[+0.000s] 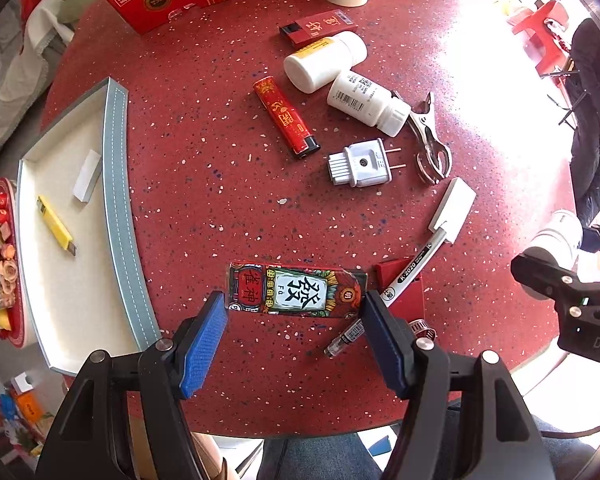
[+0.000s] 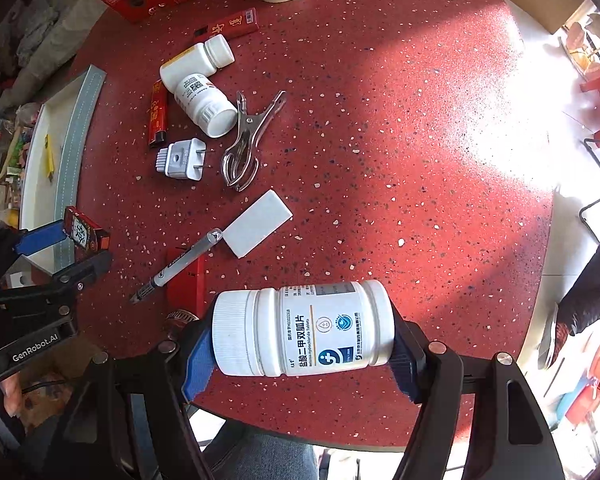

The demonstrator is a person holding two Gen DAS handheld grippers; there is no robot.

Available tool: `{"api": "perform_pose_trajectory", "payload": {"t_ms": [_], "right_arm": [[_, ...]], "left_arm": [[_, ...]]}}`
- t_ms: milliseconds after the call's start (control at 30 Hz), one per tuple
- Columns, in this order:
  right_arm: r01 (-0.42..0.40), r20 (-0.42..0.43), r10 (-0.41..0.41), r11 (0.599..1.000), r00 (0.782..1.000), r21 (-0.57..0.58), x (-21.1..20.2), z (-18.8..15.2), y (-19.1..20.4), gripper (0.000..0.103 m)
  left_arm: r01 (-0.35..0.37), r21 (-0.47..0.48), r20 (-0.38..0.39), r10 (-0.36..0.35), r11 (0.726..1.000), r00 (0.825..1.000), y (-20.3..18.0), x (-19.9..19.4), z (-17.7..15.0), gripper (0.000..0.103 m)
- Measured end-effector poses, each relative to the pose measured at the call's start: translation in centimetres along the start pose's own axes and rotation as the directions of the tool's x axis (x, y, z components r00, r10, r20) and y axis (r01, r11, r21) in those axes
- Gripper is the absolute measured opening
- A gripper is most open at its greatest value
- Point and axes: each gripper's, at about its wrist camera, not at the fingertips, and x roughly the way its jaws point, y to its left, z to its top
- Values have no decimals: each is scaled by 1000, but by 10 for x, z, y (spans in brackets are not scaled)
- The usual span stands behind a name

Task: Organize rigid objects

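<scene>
In the right wrist view, our right gripper pinches a white pill bottle sideways at lower centre, above the red desk. In the left wrist view, our left gripper clamps a patterned card box end to end at lower centre. The white tray at left holds a yellow utility knife.
</scene>
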Motion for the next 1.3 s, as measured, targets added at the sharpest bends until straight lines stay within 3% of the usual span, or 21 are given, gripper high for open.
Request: {"api": "perform_pose_trajectory", "payload": {"t_ms": [200,333,533,700,933,1300], "right_arm": [[19,17,-20,997,1000,69,-6,-11,-2,73],[52,30,-56,991,998,124,-11,-25,3,73],[83,38,-93,972,995,219,-14,-52,34,73],[121,46,-134,970,990,211,-18,-69,68,73],[173,82,-194,961,978,216,-34,-70,90,73],[254,101,-265,961,959,110,-46,-37,130,73]], "left_arm": [[36,56,20,-37,998,999,6,-9,10,72],[74,105,24,-77,992,997,18,-11,-1,72],[135,191,15,-141,972,990,43,-13,-26,72],[167,241,52,-185,956,981,73,-28,-44,72],[183,214,92,-206,960,974,123,-30,-47,72],[207,80,159,-218,975,963,178,-28,-59,72]]}}
